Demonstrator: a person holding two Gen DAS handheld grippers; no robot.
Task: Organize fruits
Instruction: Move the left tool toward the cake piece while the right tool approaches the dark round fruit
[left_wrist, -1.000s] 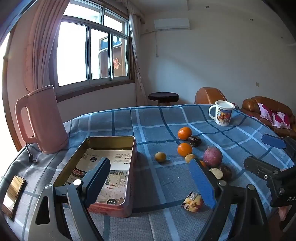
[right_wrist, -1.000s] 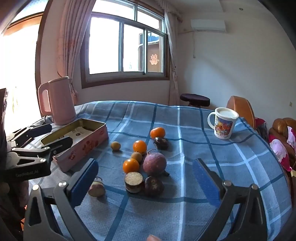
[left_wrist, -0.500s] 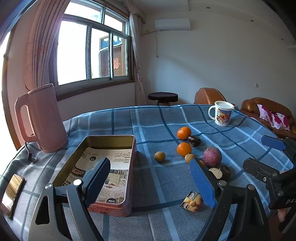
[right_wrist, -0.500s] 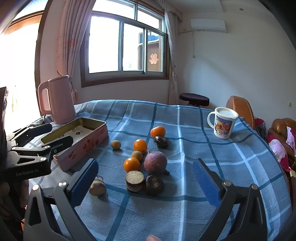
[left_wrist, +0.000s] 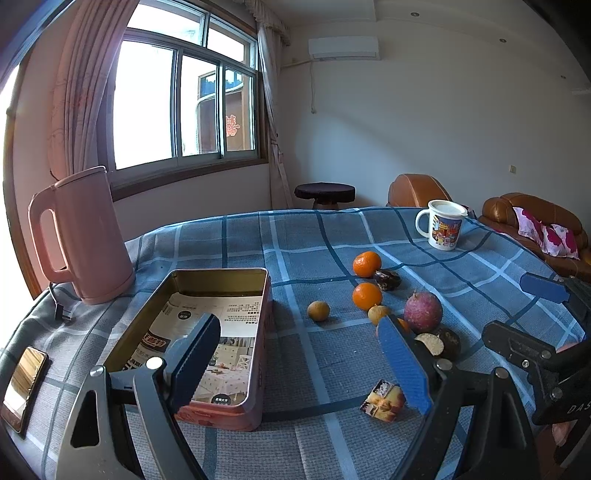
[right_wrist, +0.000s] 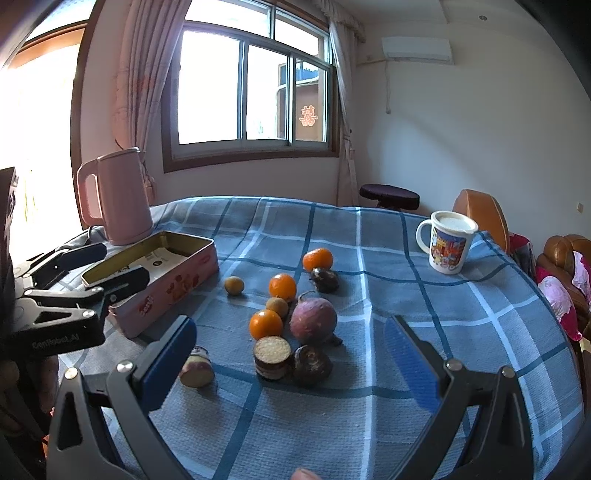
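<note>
Three glossy round oranges (right_wrist: 282, 286) beside rectangular metal tin (right_wrist: 166, 291).

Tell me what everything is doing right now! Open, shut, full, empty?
Left gripper: open, holding nothing.
Right gripper: open, holding nothing.
Pink tin: lid off, only printed paper inside.
Mug: upright, lid on.
Pink kettle: upright, lid shut.
Oranges: whole, on the cloth.

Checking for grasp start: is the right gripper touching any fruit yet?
Apart. The right wrist view shows the right gripper open, its fingertips clear of the fruit.
</note>
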